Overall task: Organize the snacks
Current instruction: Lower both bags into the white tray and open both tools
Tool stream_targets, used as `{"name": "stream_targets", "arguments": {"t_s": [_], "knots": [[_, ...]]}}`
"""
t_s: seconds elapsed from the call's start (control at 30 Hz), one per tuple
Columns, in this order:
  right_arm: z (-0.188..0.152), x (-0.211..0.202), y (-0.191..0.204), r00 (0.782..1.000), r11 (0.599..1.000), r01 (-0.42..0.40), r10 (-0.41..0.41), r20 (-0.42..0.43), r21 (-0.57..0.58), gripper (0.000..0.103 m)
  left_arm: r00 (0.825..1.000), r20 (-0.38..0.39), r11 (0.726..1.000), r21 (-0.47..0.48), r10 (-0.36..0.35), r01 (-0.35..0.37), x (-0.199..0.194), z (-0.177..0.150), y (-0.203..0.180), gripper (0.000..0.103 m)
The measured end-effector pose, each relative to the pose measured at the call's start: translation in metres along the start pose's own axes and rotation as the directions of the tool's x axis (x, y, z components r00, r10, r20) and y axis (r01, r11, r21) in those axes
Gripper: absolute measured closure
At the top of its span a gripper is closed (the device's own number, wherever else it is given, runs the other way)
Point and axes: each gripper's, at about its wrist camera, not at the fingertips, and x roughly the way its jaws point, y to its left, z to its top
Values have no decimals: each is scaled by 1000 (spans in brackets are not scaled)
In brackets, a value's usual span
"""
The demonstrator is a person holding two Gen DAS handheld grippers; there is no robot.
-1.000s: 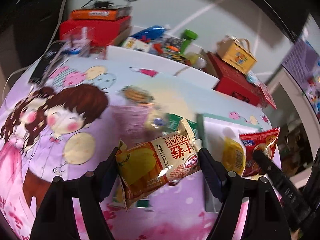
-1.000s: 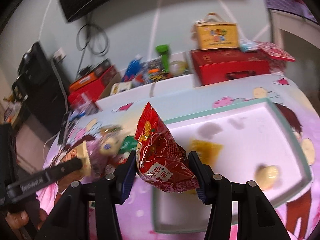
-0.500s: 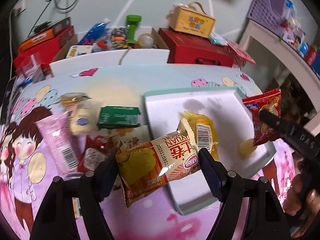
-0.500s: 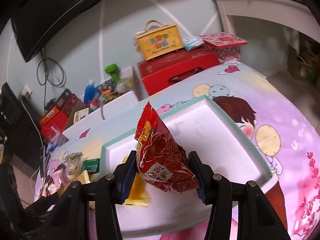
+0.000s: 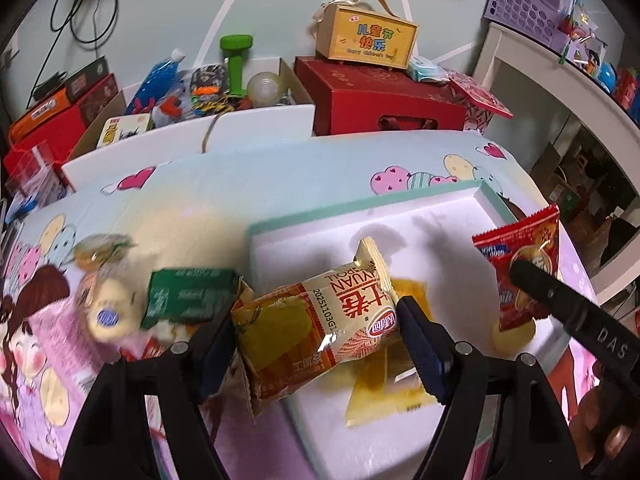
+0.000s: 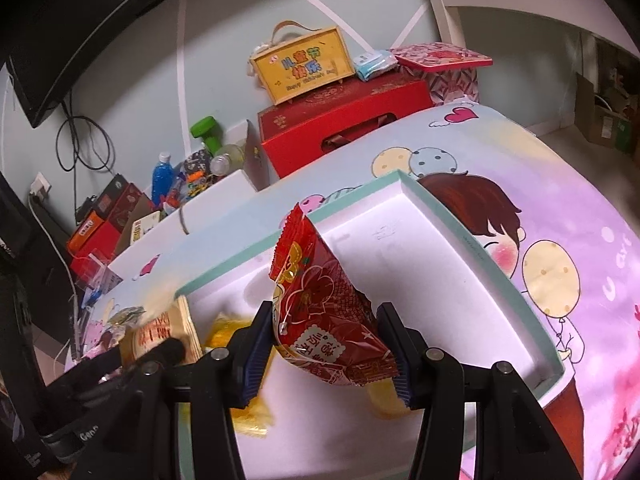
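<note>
A cluttered room corner with a pale wall, red gift boxes and a yellow handled box backs a tabletop covered in a glossy cartoon-print cloth of pinks and pale blues. On it sits a shallow white tray with a mint-green rim, its floor matte and foam-like. The left claw is closed on a cream and yellow snack packet, a crinkly foil pillow pack whose long axis runs crosswise between the fingers, tilted up to the right; it hangs over the near-left edge of the tray, half above the cloth. The right claw grips a red snack bag, shiny and wedge-shaped, with its crimped top pointing up and away, and it hovers directly above the tray's interior. So both packs lie already within their claws, and the tray lies below and just ahead; the right one looks better placed to let go, while the left probably needs to carry its pack a little further right. Inside the tray a flat yellow wrapper and a small round pale-yellow sweet already rest. Left of the tray, loose on the cloth, wait a green packet and a blurred round-ended snack.
</note>
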Motion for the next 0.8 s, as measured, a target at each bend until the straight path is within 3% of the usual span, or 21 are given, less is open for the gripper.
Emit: {"name": "stream_targets", "arguments": {"t_s": [0.27,0.8], "knots": [[5,17,-5,1000,999,-8,9,-23,39,48,1000,22,1000,-6,-10,10,19,11,3,25],[4,18,14,998,998,45,-46,-29,-39,44,1000,-10,1000,-7,-14,14,21,16,5,16]]}}
